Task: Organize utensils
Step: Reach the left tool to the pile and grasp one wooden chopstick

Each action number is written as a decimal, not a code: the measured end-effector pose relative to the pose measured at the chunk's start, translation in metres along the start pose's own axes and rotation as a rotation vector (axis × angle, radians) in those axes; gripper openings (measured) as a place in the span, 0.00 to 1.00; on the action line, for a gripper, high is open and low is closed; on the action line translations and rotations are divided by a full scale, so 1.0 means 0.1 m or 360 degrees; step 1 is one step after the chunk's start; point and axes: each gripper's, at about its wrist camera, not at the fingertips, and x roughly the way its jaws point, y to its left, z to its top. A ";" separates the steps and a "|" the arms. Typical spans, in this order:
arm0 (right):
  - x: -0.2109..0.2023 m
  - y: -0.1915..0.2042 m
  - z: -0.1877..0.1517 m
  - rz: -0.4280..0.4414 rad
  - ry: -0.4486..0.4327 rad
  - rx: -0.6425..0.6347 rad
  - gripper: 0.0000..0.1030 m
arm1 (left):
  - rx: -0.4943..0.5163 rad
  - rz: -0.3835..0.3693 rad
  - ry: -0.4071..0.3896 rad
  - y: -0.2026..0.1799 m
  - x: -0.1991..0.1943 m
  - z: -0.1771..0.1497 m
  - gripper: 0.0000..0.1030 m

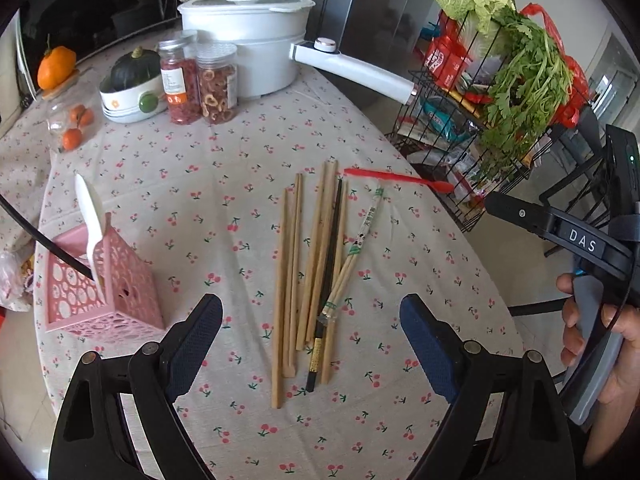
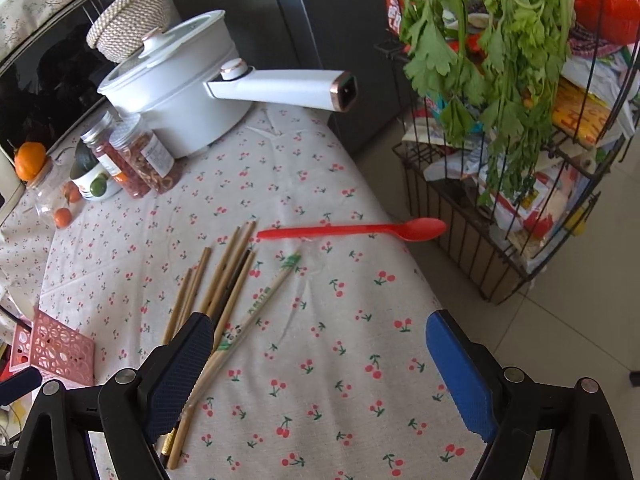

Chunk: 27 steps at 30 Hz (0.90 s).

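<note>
The chopsticks [image 1: 316,276] are spread loosely on the surface [image 1: 200,184], lying between the released, empty jaws of the left gripper [image 1: 311,340]. The right gripper [image 2: 320,364] is likewise held wide apart, the red spoon [image 2: 352,230] lying well ahead near the edge. A white spoon [image 1: 90,216] is stood in the pink basket [image 1: 132,292].

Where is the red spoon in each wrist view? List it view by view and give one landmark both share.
Left wrist view: the red spoon lies right of centre, beyond the chopsticks' far tips, bowl pointing right at the table edge.
Right wrist view: the red spoon lies at mid-height, centre-right, bowl over the table edge by the wire rack.
Shared landmark: the white pot, its long handle pointing right.
</note>
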 end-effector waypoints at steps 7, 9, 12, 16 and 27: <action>0.20 0.00 0.02 -0.0003 0.0109 0.0015 0.88 | -0.0187 -0.0075 0.0166 0.15 0.68 0.28 0.44; 0.24 0.03 0.02 -0.0005 0.0127 0.0008 0.88 | -0.0197 -0.0039 0.0173 0.20 0.83 0.35 0.33; 0.28 0.04 0.03 -0.0005 0.0145 0.0002 0.88 | -0.0173 0.0021 0.0187 0.24 1.02 0.42 0.24; 0.33 0.01 0.05 -0.0014 0.0165 0.0019 0.88 | -0.0154 0.0096 0.0216 0.28 1.24 0.48 0.17; 0.38 -0.03 0.06 -0.0024 0.0184 0.0051 0.88 | -0.0007 0.0264 0.0218 0.21 1.44 0.50 0.13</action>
